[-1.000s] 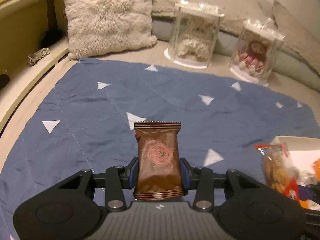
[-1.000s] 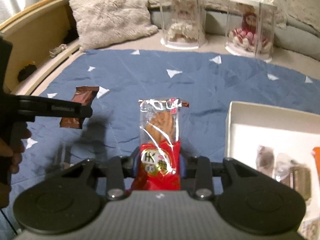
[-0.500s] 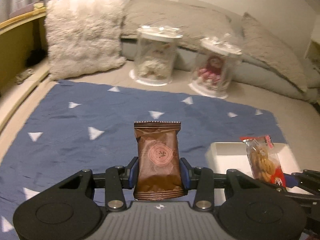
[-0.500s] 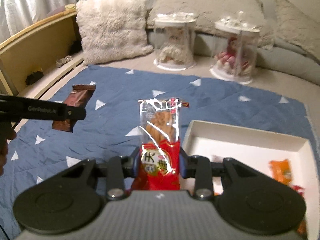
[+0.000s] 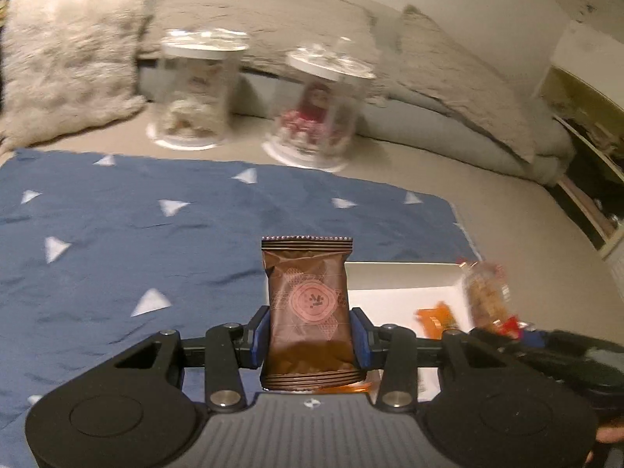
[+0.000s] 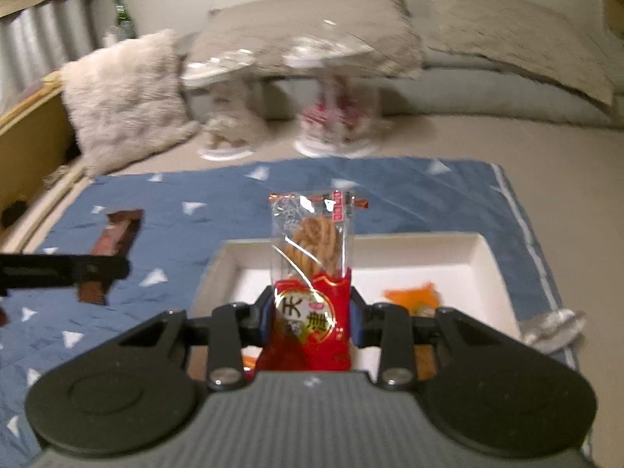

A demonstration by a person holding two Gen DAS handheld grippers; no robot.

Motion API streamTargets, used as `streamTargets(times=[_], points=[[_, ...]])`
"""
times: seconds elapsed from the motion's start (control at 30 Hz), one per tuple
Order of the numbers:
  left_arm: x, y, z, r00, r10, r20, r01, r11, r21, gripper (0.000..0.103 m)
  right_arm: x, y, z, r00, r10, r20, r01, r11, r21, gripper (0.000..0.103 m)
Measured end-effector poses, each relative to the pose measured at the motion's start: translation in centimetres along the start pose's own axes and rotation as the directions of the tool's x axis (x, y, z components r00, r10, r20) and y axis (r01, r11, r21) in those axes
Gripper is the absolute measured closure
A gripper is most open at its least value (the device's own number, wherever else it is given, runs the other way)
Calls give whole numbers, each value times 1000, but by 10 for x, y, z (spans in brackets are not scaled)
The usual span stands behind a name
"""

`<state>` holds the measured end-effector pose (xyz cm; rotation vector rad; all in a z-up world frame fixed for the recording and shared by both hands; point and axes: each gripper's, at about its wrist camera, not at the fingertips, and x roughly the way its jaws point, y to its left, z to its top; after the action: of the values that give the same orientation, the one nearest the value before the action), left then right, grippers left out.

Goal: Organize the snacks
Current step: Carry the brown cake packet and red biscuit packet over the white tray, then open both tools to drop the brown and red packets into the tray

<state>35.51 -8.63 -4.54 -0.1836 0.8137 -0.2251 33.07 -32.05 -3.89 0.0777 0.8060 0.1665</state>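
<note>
**Both grippers hold snacks at the tray**

The left gripper [image 5: 310, 341] has its jaws clamped on a brown packet [image 5: 308, 308], held upright just beside the near left corner of the white tray [image 5: 397, 277]. The right gripper [image 6: 310, 321] grips a red-and-clear biscuit pack [image 6: 310, 273] upright over the tray's near edge. An orange packet [image 6: 413, 296] lies inside the tray. The tray rests on a blue cloth [image 5: 117, 234] on the bed.

Glossy brown foil packet [image 5: 308, 308]; clear crinkly plastic wrapper [image 6: 312, 241]; matt blue cloth [image 5: 117, 241]; shaggy pillow [image 5: 66, 58].
</note>
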Motion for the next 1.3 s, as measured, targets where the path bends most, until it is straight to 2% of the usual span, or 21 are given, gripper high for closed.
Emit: streamTargets(times=[0.07,0.2,0.33,0.53,0.67,0.77,0.8,0.9,0.97,1.03,1.1,1.17,1.23,1.3], points=[[11,-12,-3,1000,-9,0,9,1000,29,59,7,-16,-7,1000,-15,-23,16,1000,23,62],[40,-23,-7,998,-45,-39,45,999,14,59,20,-35,-15,998,-31,-52,33,998,44,61],[69,-26,-9,997,-35,-61,36,999,13,59,33,-44,-19,997,-33,-73,37,998,50,61],[92,-16,-3,998,-43,-52,43,999,0,59,74,-47,-12,990,49,-135,-39,996,77,61],[103,-9,4,992,-117,-55,112,991,-77,59,96,-45,-19,976,94,-195,-78,993,89,61],[113,-14,5,983,-168,-69,160,981,-107,59,102,-55,-18,974,145,-175,-115,978,174,60],[117,-17,5,981,-178,-74,171,980,-101,59,104,-58,-19,975,140,-172,-107,976,188,60],[127,-30,4,977,-190,-92,186,981,-51,59,112,-63,-22,977,79,-200,-49,987,151,62],[133,-38,4,977,-189,-96,189,982,-6,59,109,-64,-24,982,40,-187,-17,992,123,62],[138,-47,6,980,-176,-89,183,980,77,58,107,-68,-23,982,-18,-186,39,993,111,62],[140,-56,7,986,-149,-70,160,970,185,58,105,-72,-24,983,-39,-179,60,991,117,62],[143,-64,6,989,-139,-60,151,938,313,59,105,-74,-28,979,-79,-189,99,990,100,62],[147,-73,1,990,-122,-67,139,887,441,59,105,-76,-30,980,-67,-185,86,992,96,62],[154,-78,-4,990,-108,-90,139,845,516,59,103,-76,-31,980,-67,-187,85,992,91,62]])
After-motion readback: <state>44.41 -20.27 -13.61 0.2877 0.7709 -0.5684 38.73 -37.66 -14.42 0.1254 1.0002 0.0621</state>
